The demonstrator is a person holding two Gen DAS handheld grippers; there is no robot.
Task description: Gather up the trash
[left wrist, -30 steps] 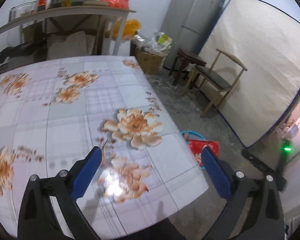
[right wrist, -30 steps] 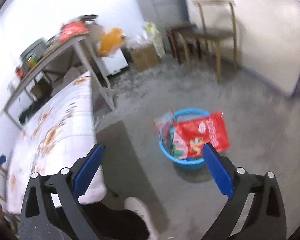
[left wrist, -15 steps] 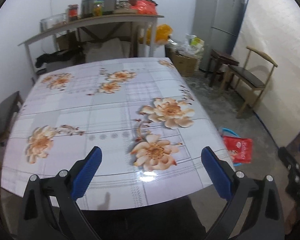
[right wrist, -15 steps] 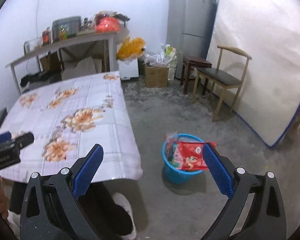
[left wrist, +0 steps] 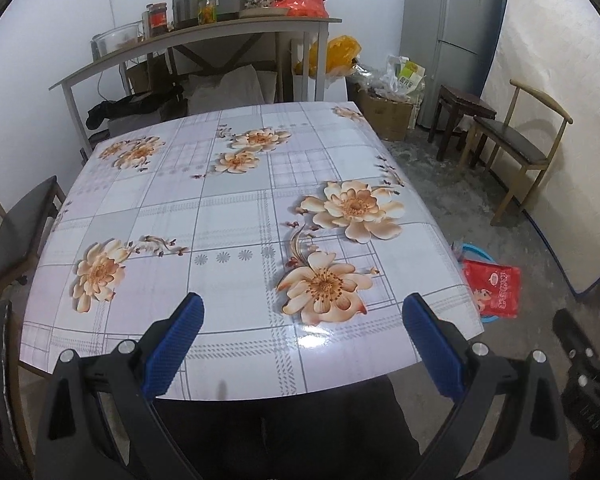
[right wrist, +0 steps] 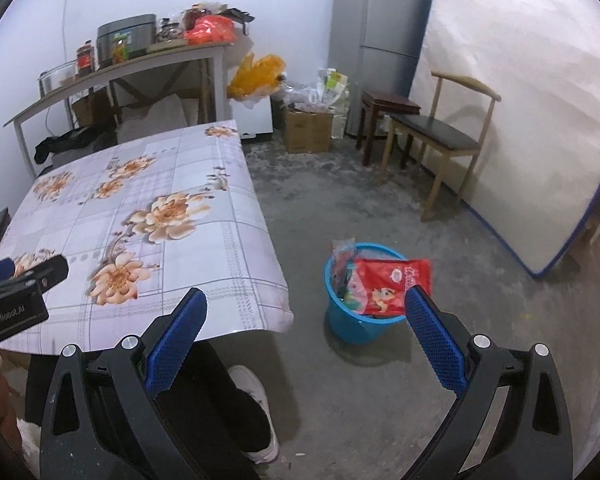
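Red wrapper point(right wrist: 392, 284) in bucket point(right wrist: 352, 322), seemingly beyond right gripper point(right wrist: 306, 338).

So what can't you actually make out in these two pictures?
- Blue bucket contents: right wrist view, the red snack bag covers them.
- Same bucket, left wrist view: the table edge hides most of it.
- Shelf jar labels: too small.
- Floor beneath the table: hidden.
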